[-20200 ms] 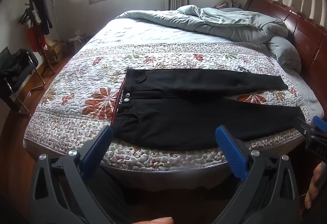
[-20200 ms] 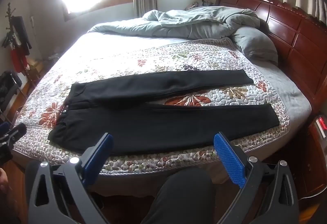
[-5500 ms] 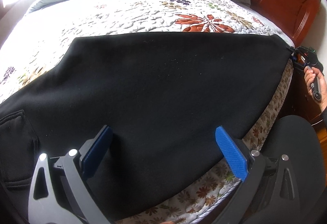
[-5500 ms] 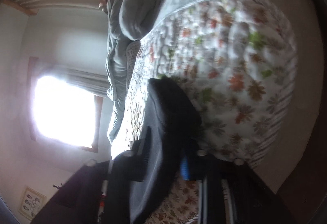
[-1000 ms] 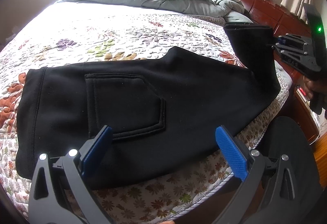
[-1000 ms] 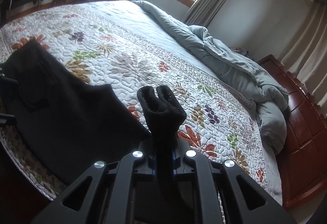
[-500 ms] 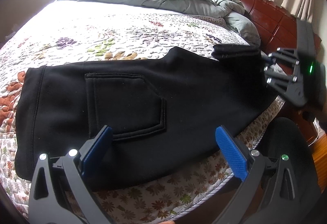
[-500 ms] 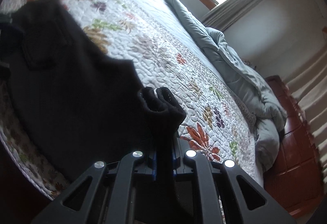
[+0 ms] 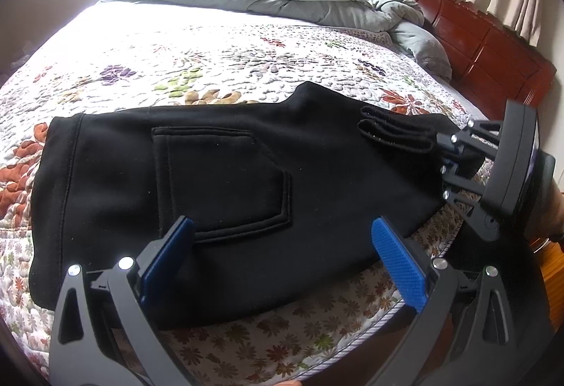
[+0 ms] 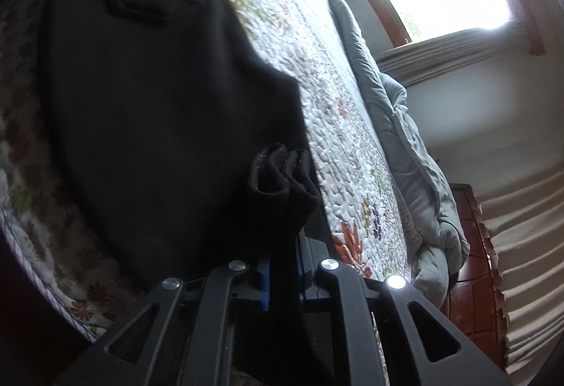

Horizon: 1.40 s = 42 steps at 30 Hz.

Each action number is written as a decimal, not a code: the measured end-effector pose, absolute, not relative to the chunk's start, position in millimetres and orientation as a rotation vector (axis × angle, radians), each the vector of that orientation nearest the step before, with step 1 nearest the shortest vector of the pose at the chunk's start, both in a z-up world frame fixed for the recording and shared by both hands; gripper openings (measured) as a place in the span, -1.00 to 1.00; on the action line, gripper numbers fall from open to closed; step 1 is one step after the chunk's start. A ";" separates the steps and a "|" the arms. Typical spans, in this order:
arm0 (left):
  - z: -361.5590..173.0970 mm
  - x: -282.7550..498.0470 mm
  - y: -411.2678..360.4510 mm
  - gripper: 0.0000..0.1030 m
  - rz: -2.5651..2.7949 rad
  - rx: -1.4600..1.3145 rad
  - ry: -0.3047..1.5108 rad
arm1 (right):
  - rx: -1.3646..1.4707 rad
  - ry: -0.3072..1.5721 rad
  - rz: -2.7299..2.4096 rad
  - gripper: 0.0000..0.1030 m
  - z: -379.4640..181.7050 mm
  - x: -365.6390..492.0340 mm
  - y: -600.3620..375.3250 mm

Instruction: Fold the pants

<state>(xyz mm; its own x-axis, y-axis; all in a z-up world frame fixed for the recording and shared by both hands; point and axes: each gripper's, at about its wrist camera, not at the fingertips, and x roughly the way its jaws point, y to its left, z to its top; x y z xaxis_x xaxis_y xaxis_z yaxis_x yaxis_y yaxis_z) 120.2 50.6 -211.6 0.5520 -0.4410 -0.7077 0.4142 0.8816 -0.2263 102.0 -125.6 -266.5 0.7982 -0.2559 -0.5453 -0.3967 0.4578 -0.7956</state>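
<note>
Lying on the quilted bed (image 9: 218,68): black pants (image 9: 225,181), back pocket up. Your right tool (image 10: 282,275) is clamped on the doubled leg cuffs (image 9: 394,134) over the pants' leg end. Your left tool (image 9: 282,266) hovers spread wide, empty, above the pocket.

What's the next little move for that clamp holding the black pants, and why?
Probably carry the cuffs further toward the waistband, then let go. The right gripper is shut on them, they lie only partway across the pants, and the left gripper is open and empty.
</note>
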 end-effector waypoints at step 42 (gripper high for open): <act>-199.4 82.5 92.5 0.94 -0.234 -0.340 0.963 | -0.077 1.070 0.367 -0.31 -231.9 194.1 -261.8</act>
<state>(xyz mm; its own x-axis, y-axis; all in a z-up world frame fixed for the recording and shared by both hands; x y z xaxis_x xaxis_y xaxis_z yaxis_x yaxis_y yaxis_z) 82.5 92.5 -199.4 0.5522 -0.3427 -0.7600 0.0442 0.9223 -0.3838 194.1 -261.8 -231.9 0.4258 0.2561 -0.8678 -0.3298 0.9371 0.1147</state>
